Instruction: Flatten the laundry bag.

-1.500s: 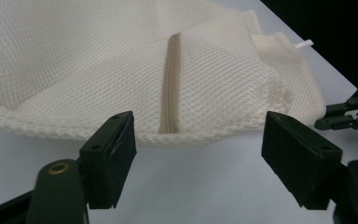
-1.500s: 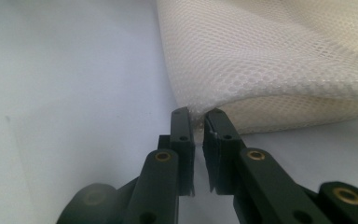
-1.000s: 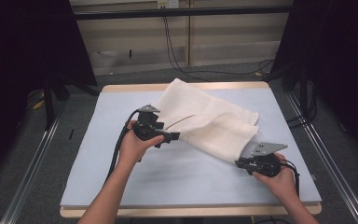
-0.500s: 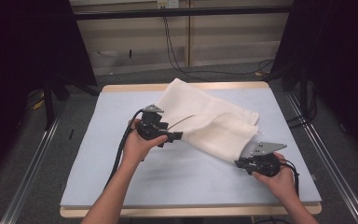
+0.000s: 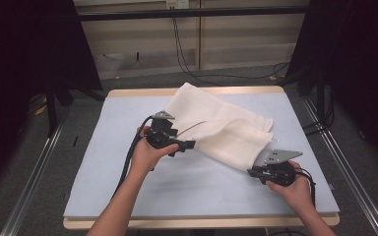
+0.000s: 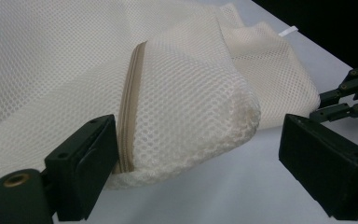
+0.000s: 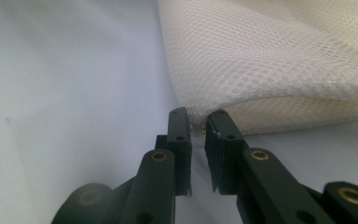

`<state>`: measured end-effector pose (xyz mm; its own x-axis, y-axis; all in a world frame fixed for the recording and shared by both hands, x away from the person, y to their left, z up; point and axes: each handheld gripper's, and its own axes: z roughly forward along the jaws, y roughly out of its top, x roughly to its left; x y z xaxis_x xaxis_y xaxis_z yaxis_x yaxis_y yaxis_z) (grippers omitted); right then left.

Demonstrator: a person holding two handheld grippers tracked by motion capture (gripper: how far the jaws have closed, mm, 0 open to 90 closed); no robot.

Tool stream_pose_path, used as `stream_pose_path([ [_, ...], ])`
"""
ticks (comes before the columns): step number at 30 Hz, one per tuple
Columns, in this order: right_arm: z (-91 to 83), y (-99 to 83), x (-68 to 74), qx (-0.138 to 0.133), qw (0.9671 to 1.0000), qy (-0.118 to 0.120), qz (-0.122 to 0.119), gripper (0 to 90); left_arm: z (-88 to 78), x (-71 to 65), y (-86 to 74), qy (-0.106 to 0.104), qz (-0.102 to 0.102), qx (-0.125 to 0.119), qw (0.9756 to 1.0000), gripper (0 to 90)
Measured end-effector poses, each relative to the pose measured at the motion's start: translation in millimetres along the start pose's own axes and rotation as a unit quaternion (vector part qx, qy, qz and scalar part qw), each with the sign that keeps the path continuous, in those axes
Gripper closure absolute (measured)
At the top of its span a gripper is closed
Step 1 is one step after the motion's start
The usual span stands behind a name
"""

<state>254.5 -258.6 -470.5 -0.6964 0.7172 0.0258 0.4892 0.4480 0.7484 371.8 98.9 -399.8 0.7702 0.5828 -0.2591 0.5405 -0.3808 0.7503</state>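
Note:
A white mesh bag (image 5: 226,125) lies slantwise across the pale blue mat, from the back middle towards the front right. My left gripper (image 5: 189,146) is at the bag's left edge and stands open. In the left gripper view a folded bulge of the bag (image 6: 186,107) with a beige zipper (image 6: 130,98) sits between the wide-apart jaws and touches the left one. My right gripper (image 5: 252,172) is at the bag's near right corner. In the right gripper view its jaws (image 7: 198,119) are shut on the bag's folded edge (image 7: 270,56).
The mat (image 5: 128,128) covers a wooden table (image 5: 142,92) whose rim shows at the back. Bare mat lies to the left and along the front. Metal rails (image 5: 34,172) run along both sides on the floor, and cables (image 5: 187,54) trail behind the table.
The left hand has edged slightly back towards the bag. The bag and the right gripper have kept their places.

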Motion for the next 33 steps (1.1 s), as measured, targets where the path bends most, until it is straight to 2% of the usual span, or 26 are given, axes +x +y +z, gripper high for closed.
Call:
stream_pose_path([
  [1,0.0,0.0,-0.1,0.0,1.0,0.0,0.0,79.9,0.7,-0.2,0.2,0.002,-0.004,-0.002,1.0,14.2],
  [3,0.1,-0.1,-0.3,0.0,1.0,0.0,-0.001,79.8,0.6,1.5,0.8,0.007,0.001,0.001,1.0,25.0],
  [6,0.3,0.0,-0.3,0.0,1.0,0.0,-0.001,79.6,-0.3,3.1,1.2,0.004,-0.007,-0.005,0.9999,27.7],
  [9,0.2,-0.1,-0.2,0.0,1.0,-0.001,-0.001,79.6,-3.7,4.1,1.7,0.002,-0.013,-0.01,0.9999,45.3],
  [10,0.4,0.0,-0.3,0.0,1.0,-0.001,-0.002,79.6,-4.5,4.4,1.8,0.0,-0.013,-0.008,0.9999,45.3],
  [11,0.5,0.0,-0.2,0.001,1.0,0.0,-0.002,79.6,-5.0,4.5,1.9,-0.002,-0.018,-0.004,0.9998,52.1],
  [13,1.0,0.0,0.0,0.002,1.0,-0.001,-0.002,79.5,-4.7,4.8,1.6,-0.001,-0.024,0.003,0.9997,57.9],
  [14,1.1,0.0,0.0,0.003,1.0,0.001,-0.002,79.5,-5.1,5.6,1.6,-0.005,-0.026,0.011,0.9996,69.7],
  [15,1.1,0.0,0.0,0.003,1.0,0.001,-0.002,79.5,-5.9,6.6,1.5,-0.005,-0.026,0.017,0.9995,69.7],
  [17,1.2,0.0,0.0,0.003,1.0,-0.001,-0.001,79.6,-6.2,6.8,1.2,-0.008,-0.036,0.026,0.999,80.9],
  [19,1.4,0.0,-0.1,0.003,1.0,0.0,-0.001,79.6,-7.5,8.3,0.5,-0.006,-0.038,0.034,0.9987,87.5],
  [23,2.4,0.1,-0.2,0.002,1.0,-0.003,-0.001,79.6,-10.4,11.0,-2.1,-0.016,-0.057,0.039,0.9975,90.0],
  [25,3.1,0.2,-0.2,0.001,1.0,-0.002,-0.001,79.6,-12.6,12.6,-2.8,-0.021,-0.059,0.05,0.9968,90.0],
  [28,3.6,0.2,-0.1,0.004,1.0,-0.003,0.0,79.6,-16.3,14.1,-3.3,-0.028,-0.071,0.051,0.9958,90.0],
  [29,3.8,0.2,-0.2,0.003,1.0,-0.003,-0.001,79.6,-16.6,14.0,-3.6,-0.032,-0.077,0.045,0.9955,90.0],
  [31,3.7,0.2,-0.1,0.004,1.0,-0.002,0.0,79.6,-17.7,14.0,-3.4,-0.032,-0.072,0.043,0.996,90.0],
  [32,3.8,0.2,-0.3,0.004,1.0,-0.003,0.0,79.6,-17.6,14.3,-3.2,-0.043,-0.072,0.045,0.9954,90.0],
  [33,4.0,0.4,-0.3,0.003,1.0,-0.002,-0.001,79.6,-17.2,13.5,-3.1,-0.041,-0.067,0.04,0.9961,90.0],
])
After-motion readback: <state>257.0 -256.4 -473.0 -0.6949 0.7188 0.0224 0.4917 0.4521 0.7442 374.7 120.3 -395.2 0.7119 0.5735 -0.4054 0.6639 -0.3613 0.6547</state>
